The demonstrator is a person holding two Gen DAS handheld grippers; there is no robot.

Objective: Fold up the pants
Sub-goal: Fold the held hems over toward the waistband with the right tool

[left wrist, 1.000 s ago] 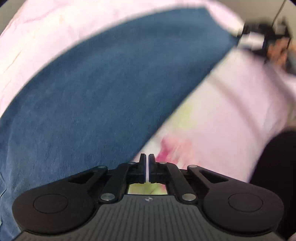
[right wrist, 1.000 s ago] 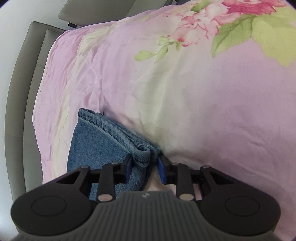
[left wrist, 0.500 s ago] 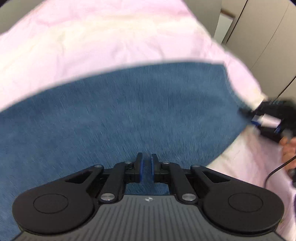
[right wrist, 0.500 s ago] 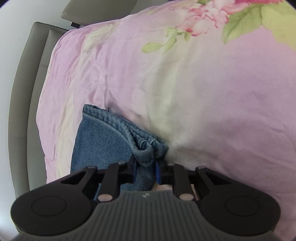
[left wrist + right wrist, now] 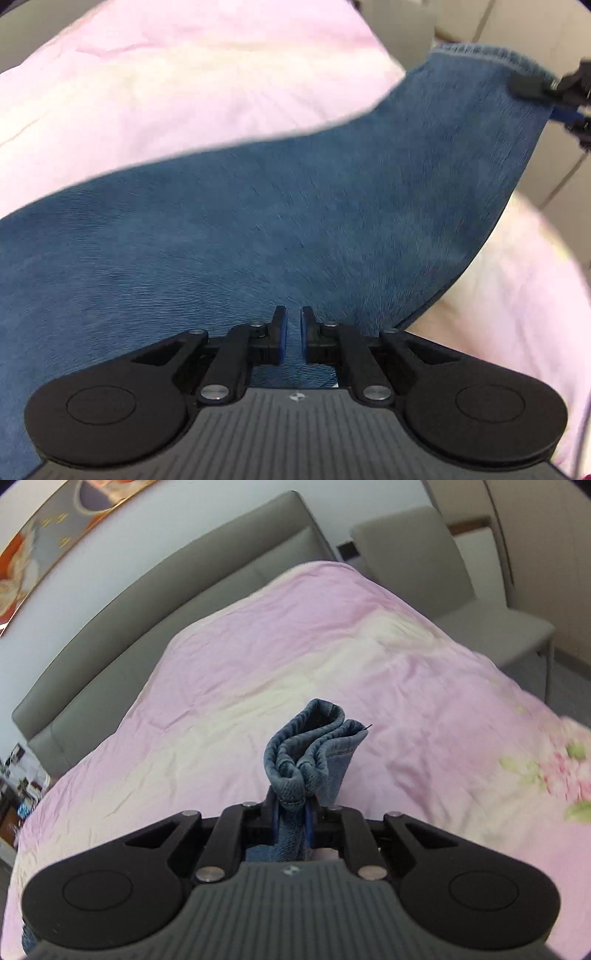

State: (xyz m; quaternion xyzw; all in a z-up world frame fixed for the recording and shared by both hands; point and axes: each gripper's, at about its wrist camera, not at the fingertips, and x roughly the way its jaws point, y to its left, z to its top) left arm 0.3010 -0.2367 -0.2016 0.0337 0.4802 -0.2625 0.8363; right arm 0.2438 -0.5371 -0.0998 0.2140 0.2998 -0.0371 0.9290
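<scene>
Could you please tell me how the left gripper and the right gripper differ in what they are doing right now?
The right gripper is shut on the bunched hem of the jeans, lifted off the pink bedspread; the left gripper holds nothing that shows. The right gripper's jaws pinch denim, while the left gripper's jaws stand slightly apart over flat blue cloth. Both are the same black two-finger tool with blue pads.

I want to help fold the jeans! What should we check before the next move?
1. Right gripper pinching the jeans hem: ok.
2. Left gripper holding the jeans: cannot tell; small gap between its fingers, denim behind.
3. Hem end lifted off the pink bedsheet: ok.
4. Fabric smooth between the grippers: ok, no big wrinkles.
5. Hem layers even: not ok, bunched.
</scene>
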